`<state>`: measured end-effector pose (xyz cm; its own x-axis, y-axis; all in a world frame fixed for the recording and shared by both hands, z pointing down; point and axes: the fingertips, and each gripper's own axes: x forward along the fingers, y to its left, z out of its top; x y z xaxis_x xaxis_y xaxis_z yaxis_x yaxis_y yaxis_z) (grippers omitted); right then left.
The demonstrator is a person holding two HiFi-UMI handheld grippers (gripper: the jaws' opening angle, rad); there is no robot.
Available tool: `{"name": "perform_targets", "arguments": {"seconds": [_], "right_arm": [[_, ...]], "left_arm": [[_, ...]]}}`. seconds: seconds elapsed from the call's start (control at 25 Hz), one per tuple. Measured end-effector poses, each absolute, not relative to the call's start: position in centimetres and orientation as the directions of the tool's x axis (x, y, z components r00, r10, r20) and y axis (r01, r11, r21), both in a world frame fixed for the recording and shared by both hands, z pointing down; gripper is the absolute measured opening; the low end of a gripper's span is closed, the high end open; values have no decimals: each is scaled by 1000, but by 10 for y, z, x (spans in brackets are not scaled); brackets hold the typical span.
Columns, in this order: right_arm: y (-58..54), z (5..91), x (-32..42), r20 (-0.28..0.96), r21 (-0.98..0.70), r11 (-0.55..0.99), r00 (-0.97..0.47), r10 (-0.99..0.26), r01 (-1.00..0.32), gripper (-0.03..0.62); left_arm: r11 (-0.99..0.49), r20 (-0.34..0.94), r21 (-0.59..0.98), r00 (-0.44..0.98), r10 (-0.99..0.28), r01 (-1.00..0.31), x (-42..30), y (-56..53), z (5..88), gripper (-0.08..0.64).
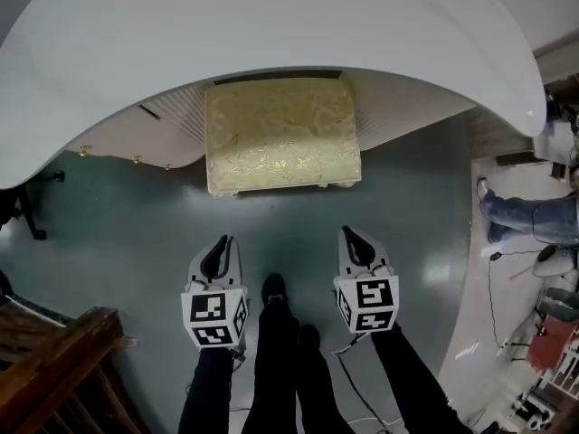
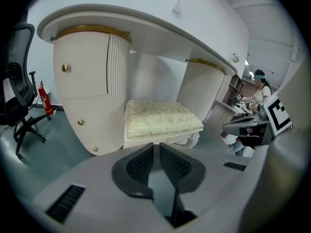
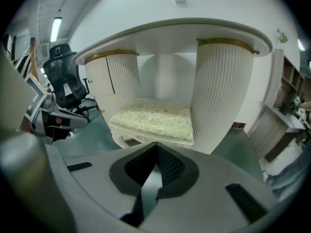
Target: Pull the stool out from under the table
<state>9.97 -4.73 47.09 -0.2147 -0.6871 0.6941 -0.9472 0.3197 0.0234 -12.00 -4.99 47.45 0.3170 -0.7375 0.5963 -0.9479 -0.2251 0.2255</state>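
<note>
Left gripper [image 2: 156, 147]: fingertips a thin slit apart, nothing between them. Right gripper [image 3: 156, 146]: fingertips pressed together, empty. Neither touches anything.

In the head view, the left gripper [image 1: 217, 247] and right gripper [image 1: 351, 235] are held side by side over the grey-green floor [image 1: 127, 215]. Both point at the stool and stop clearly short of it.

Stool: a rectangular cream seat with a pale gold floral cushion and carved white legs [image 1: 282, 134]. It stands at the front edge of the white round-topped table [image 1: 271, 25]. Its rear edge is tucked under the rim and most of the cushion is in the open. It sits between the two ribbed cream pedestals, close to the left one [image 2: 119, 86] in the left gripper view and right against the right one [image 3: 218, 96] in the right gripper view.

Further out:
- A black office chair [image 2: 17, 96] and a red fire extinguisher [image 2: 44, 98] are off the table's left end.
- A seated person [image 2: 260, 84] is off the right end.
- Dark wooden furniture [image 1: 54, 360] is at the floor's near-left corner.
</note>
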Motion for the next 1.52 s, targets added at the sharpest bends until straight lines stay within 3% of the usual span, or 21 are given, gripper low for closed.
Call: {"name": "perform_targets", "arguments": {"seconds": [0.44, 0.52, 0.72, 0.92, 1.08, 1.52], "right_arm": [[-74, 530, 120, 717, 78, 274, -137, -683, -958, 6], [-78, 541, 122, 731, 76, 273, -132, -669, -959, 89], [-86, 569, 134, 771, 97, 231, -74, -633, -968, 164], [-100, 591, 153, 788, 111, 155, -8, -615, -982, 204], [-116, 608, 162, 783, 219, 177, 64, -618, -960, 250], [-141, 640, 169, 789, 304, 227, 111, -604, -925, 268]], "left_arm": [[-189, 650, 191, 268, -711, -963, -129, -82, 547, 97], [-182, 663, 178, 254, -704, -967, -133, -86, 559, 127], [-164, 699, 141, 215, -682, -976, -142, -94, 587, 213], [-164, 731, 44, 144, -667, -985, -152, -105, 613, 285], [-146, 745, 19, 111, -657, -989, -157, -112, 629, 312], [-112, 767, -5, 68, -638, -994, -159, -142, 656, 325]]}}
